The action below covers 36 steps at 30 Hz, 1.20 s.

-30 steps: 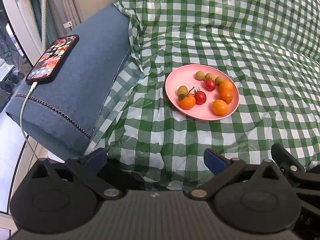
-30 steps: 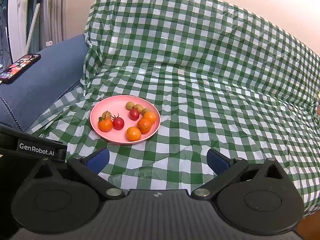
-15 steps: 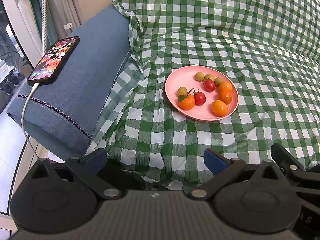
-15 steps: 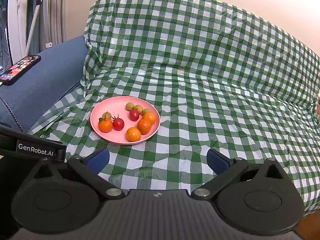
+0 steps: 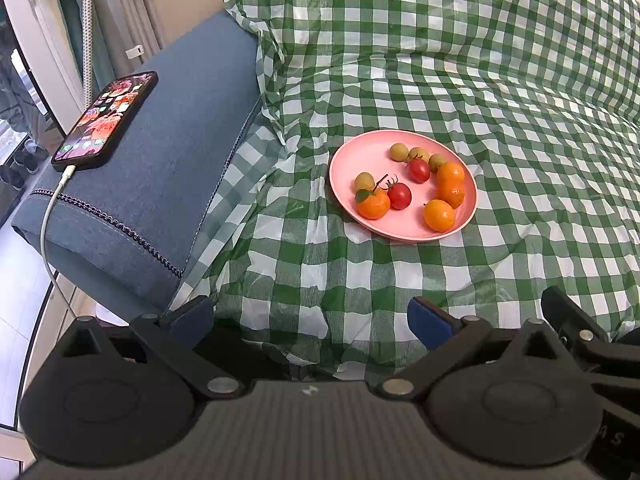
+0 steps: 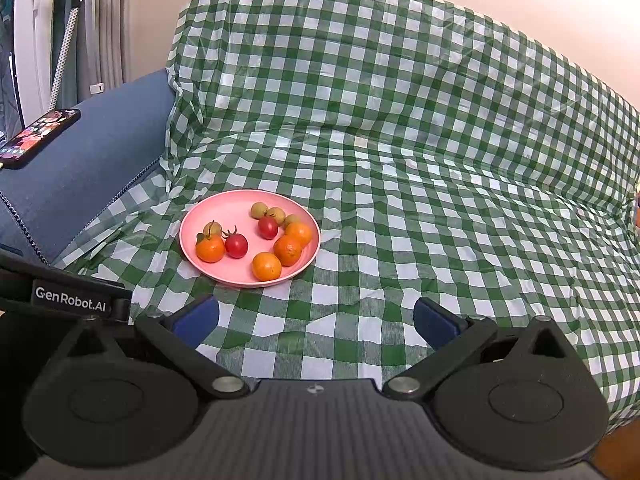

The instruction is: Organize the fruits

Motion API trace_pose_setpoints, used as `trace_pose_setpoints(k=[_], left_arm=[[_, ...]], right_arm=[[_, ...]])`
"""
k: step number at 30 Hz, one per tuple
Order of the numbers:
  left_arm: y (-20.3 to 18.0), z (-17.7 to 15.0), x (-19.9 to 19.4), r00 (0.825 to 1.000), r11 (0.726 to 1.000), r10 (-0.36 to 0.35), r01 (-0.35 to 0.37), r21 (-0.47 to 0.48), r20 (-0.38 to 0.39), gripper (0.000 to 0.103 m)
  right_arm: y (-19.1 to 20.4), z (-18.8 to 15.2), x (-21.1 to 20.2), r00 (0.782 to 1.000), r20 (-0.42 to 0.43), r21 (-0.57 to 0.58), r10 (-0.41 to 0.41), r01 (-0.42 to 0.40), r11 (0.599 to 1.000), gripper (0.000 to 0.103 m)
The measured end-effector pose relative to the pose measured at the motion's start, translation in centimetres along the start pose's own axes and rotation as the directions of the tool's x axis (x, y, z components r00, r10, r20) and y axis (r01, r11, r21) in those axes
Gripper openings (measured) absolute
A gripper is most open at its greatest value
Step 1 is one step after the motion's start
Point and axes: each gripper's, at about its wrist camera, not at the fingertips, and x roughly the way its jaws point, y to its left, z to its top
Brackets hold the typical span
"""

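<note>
fruits [image 5: 416, 188] near phone [image 5: 105, 115]

From my seat I count one pink plate [image 6: 192, 236] carrying ten fruits: four oranges [image 6: 266, 266], one with a leaf on its stem; two red cherry tomatoes [image 6: 236, 245]; four small green-yellow fruits [image 6: 259, 210], three clustered at the plate's far side and one alone beside the leafed orange. One phone [image 5: 106, 117] lies on the blue armrest [image 5: 172, 152]
</note>
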Motion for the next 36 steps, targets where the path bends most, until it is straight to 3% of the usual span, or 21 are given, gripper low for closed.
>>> trace_pose_setpoints(k=[36], left_arm=[[0.28,0.18,0.41,1.0,1.0,0.0,0.0,-0.007,-0.013,0.103]], right_arm=[[0.29,0.24,-0.05,1.0,0.008,-0.005,0.007,-0.007,1.0,0.102]])
